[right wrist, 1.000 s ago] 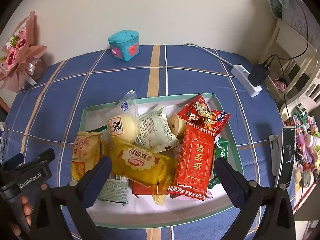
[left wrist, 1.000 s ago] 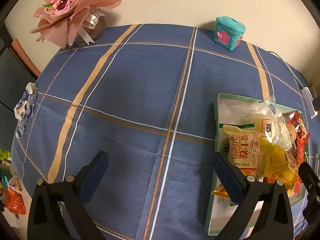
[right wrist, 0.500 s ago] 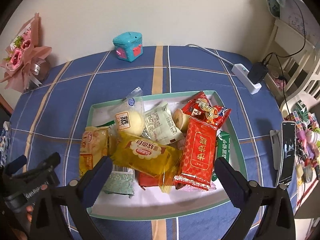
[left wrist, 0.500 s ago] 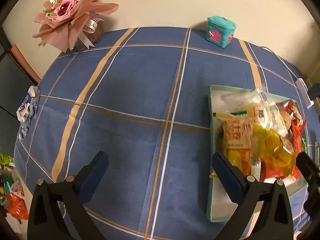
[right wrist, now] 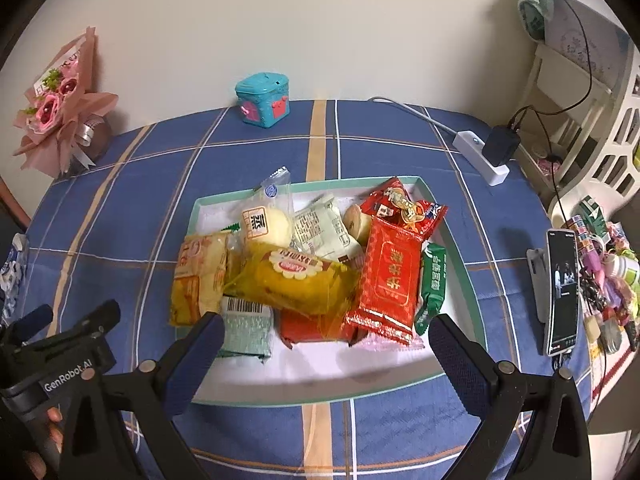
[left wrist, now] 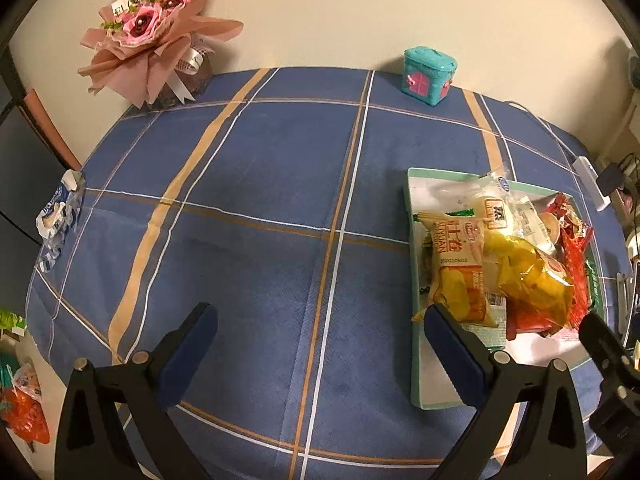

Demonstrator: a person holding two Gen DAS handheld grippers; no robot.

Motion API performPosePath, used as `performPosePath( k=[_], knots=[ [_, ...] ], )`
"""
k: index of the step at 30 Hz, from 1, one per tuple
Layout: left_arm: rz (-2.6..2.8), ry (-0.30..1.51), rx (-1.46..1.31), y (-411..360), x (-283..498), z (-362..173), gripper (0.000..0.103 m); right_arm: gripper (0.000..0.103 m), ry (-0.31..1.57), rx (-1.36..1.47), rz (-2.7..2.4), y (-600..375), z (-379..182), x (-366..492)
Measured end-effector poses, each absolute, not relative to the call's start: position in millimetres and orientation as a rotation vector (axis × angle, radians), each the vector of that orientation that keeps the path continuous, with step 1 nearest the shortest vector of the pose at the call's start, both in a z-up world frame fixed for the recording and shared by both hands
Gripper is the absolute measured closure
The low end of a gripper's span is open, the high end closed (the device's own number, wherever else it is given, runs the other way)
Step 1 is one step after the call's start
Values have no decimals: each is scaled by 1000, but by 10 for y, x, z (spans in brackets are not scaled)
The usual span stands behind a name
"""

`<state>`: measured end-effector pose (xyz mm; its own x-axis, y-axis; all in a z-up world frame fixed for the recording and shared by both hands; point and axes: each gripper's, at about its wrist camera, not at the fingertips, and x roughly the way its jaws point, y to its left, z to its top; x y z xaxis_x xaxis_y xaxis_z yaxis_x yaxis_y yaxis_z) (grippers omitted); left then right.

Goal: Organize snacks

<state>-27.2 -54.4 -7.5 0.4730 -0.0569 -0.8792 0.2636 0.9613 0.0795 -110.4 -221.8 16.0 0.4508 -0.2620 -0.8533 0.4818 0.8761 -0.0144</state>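
Observation:
A white tray with a green rim point(right wrist: 320, 384) holds a heap of snack packets: a yellow packet point(right wrist: 292, 280), a red packet point(right wrist: 390, 276), an orange-yellow packet point(right wrist: 198, 276), a bun in clear wrap point(right wrist: 266, 222) and a small green packet point(right wrist: 434, 284). The tray also shows at the right of the left wrist view point(left wrist: 416, 216). My right gripper point(right wrist: 326, 340) is open and empty above the tray's near edge. My left gripper point(left wrist: 320, 328) is open and empty over bare cloth left of the tray.
The table has a blue plaid cloth point(left wrist: 260, 200). A pink bouquet point(left wrist: 156, 40) and a teal toy box point(left wrist: 428, 74) stand at the back. A power strip point(right wrist: 484, 152) and a phone on a stand point(right wrist: 562, 292) are at the right. A crumpled wrapper point(left wrist: 60, 208) lies at the left edge.
Both grippers have pulled back and up a little, so the table and tray look smaller. Nothing was grasped or moved.

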Motion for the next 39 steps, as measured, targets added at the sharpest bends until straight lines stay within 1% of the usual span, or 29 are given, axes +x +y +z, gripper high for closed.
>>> performPosePath(
  k=[6, 24, 39],
  knots=[
    [-169, 1036, 245, -539, -372, -36, 0, 0, 1006, 234, -465, -2154, 130, -1211],
    [-209, 1093, 275, -444, -579, -143, 0, 0, 1032, 259, -449, -2020, 32, -1428],
    [-223, 1097, 261, -371, -631, -90, 0, 0, 1041, 262, -467, -1983, 37, -1504]
  ],
)
